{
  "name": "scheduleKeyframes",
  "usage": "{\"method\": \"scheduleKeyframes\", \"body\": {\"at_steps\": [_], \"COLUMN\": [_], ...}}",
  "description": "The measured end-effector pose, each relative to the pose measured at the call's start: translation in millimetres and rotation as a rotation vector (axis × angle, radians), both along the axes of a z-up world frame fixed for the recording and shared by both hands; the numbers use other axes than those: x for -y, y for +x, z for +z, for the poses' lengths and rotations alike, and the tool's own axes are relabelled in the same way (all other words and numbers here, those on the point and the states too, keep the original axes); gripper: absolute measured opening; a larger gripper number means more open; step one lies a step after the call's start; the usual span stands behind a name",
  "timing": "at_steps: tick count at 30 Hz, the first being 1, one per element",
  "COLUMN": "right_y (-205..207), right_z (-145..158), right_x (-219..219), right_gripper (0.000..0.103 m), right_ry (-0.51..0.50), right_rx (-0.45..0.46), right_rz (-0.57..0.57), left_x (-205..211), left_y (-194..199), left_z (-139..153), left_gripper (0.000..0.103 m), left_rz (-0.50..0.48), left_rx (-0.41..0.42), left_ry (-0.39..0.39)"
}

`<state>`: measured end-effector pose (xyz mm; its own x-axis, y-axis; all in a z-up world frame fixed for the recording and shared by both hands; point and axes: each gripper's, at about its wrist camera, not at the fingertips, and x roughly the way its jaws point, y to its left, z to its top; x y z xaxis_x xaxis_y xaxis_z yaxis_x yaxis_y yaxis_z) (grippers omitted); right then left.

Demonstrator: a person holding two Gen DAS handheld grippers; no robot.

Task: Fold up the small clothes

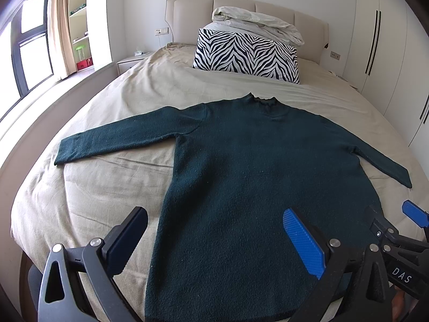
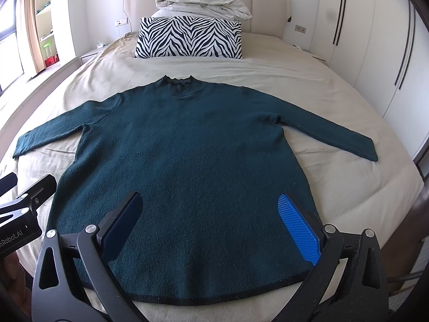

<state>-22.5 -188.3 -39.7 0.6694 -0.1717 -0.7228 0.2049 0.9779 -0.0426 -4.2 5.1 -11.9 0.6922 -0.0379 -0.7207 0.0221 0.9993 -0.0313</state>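
left gripper (image 1: 214, 241): we've got it hovering low over the near-left part of the sweater, fingers spread wide apart, nothing between them. One pad looks dark, the other bright blue with a ribbed texture.

right gripper (image 2: 211, 228): same deal, fingers wide apart and holding nothing, pointed up the bed over the hem area. Its blue pad has a fine diamond-grid surface. It sits just beside the other gripper; each one pokes into the edge of the other's view.

sweater (image 2: 187, 147): dark teal, fuzzy knit, lying flat on the bed (image 2: 335, 182) with the collar away from us and the hem nearest. Both sleeves are stretched out to the sides, angled slightly down. There's a darker band along the hem and a small ruffled neck.

bed cover: beige sheet, a bit creased, especially on the left.

pillow (image 2: 189, 37): zebra print, black and white, propped at the head end, well apart from the sweater.

duvet (image 2: 203, 5): pale, bundled and rumpled, stacked on top behind the pillow against the padded headboard (image 2: 270, 2).

room: white wardrobe (image 2: 370, 40) doors on the right, window and curtain on the left.
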Motion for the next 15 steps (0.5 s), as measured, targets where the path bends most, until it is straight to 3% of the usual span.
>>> {"method": "scheduleKeyframes", "body": {"at_steps": [15], "right_y": [1.8], "right_z": [-1.3], "right_x": [0.3], "right_gripper": [0.103], "right_ry": [-0.003], "right_rx": [-0.011], "right_rz": [0.003], "left_x": [-0.8], "left_y": [0.0], "left_z": [-1.9], "left_gripper": [0.103], "left_rz": [0.002], "left_rx": [0.000], "left_ry": [-0.001]}}
